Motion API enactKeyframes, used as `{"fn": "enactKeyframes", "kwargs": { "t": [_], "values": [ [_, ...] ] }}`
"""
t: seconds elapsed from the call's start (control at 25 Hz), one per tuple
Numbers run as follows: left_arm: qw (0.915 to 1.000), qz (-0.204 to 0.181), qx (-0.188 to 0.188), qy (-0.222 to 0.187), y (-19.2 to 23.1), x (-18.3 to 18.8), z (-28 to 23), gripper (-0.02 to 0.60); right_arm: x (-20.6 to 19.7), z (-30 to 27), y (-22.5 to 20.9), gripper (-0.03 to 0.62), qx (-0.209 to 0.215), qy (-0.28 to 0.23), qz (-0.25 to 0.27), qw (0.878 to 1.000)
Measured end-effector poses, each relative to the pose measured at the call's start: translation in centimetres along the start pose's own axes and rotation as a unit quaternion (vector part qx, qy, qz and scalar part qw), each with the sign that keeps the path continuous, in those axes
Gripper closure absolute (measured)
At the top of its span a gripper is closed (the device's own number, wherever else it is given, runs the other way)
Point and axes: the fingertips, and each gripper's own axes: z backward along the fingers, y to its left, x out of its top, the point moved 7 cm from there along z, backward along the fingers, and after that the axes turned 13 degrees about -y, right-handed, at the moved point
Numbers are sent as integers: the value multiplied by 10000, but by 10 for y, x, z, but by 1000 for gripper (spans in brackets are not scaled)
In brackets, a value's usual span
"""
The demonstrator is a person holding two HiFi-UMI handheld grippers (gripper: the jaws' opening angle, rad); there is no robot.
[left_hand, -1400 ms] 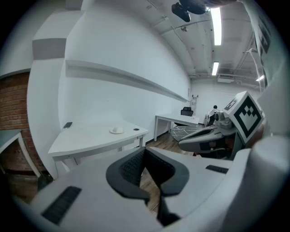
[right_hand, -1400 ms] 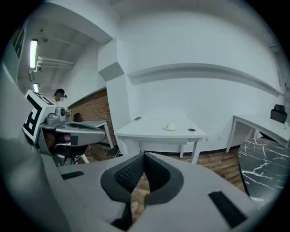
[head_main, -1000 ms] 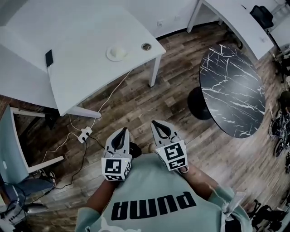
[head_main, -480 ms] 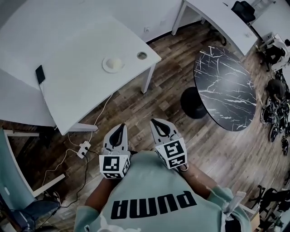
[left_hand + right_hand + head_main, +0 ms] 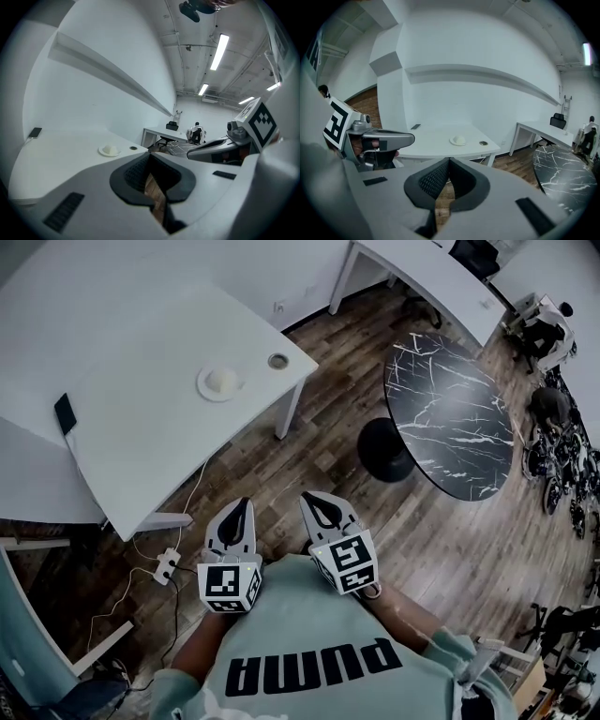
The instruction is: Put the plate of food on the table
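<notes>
So the left gripper (image 5: 240, 509) and right gripper (image 5: 322, 501) both have their jaws pressed together, nothing in them. The small round white plate of pale food (image 5: 220, 382) sits near the white rectangular table's (image 5: 141, 451) corner, beside a round metal cable hole (image 5: 277, 361).

Over the last second the head view has swung. We find the plate of food (image 5: 221, 382) on the white table (image 5: 131, 427) lower and further left in frame. The black marble table (image 5: 450, 418) is also further left, and a seated person (image 5: 548, 320) is newly in view at upper right.
</notes>
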Motion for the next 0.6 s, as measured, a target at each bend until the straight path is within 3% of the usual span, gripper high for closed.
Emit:
{"fn": "enactKeyframes", "kwargs": {
  "t": [0.28,0.6],
  "values": [
    [9999,-74,67,124,-5,0,-15,575,-1,-6,-17,586,65,-57,-98,9999],
    [9985,-321,381,208,-21,7,-53,575,4,-24,-67,586,362,-250,-324,9985]
  ]
}}
